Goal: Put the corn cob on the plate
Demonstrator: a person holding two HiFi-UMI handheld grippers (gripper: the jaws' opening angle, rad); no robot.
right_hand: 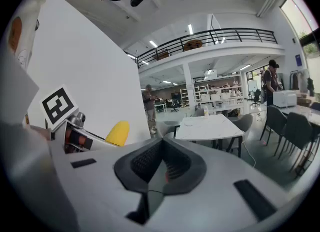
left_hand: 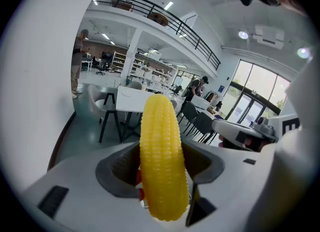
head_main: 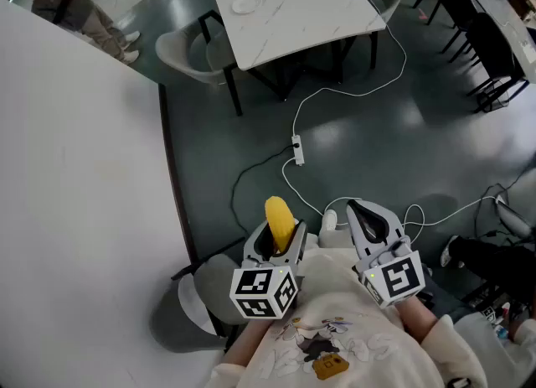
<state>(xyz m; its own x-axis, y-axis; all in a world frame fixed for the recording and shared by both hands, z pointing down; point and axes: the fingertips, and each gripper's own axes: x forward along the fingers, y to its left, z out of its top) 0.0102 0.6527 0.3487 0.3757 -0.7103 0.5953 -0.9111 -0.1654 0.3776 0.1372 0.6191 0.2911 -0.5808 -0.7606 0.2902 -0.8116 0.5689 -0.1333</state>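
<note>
Left gripper is clamped on the corn cob, which stands upright between its jaws, close in front of the person's body. Right gripper, just beside it, has its jaws together with nothing in them. Well apart, across the floor, the plate lies near the left edge of the white table.

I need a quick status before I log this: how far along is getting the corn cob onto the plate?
Done: the corn cob is picked up, clamped upright in the left gripper. In hand: carrying it, with the right gripper shut and empty. Left: the plate sits on the white table across the floor, so the cob must get there and be set down.
</note>
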